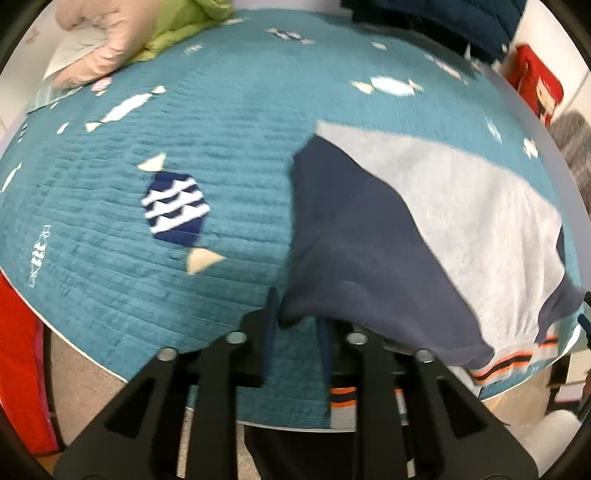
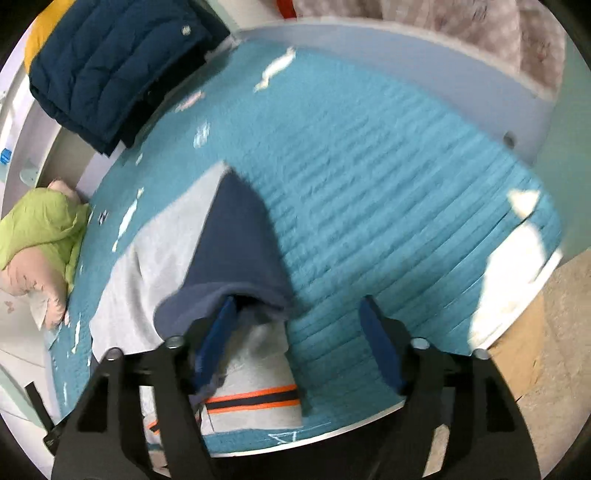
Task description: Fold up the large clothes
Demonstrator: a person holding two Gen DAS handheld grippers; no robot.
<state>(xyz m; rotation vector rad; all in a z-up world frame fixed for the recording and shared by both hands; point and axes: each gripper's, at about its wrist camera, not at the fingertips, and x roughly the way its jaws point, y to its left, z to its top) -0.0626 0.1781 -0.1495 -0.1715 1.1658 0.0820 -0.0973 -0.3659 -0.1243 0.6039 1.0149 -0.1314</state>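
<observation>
Left gripper (image 1: 295, 332): angled steeply downward, jaws narrowly parted.
Right gripper (image 2: 299, 339): angled downward, jaws spread wide, pads pressing on nothing.

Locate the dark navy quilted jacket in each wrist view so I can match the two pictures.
Left wrist: navy quilted jacket at the top edge, right of centre, on the quilt's far side.
Right wrist: the jacket fills the upper left corner.
Shared landmark: the green garment, top left in the left view, left edge in the right.

Sweater's (image 1: 424, 229) lower hem cut off
</observation>
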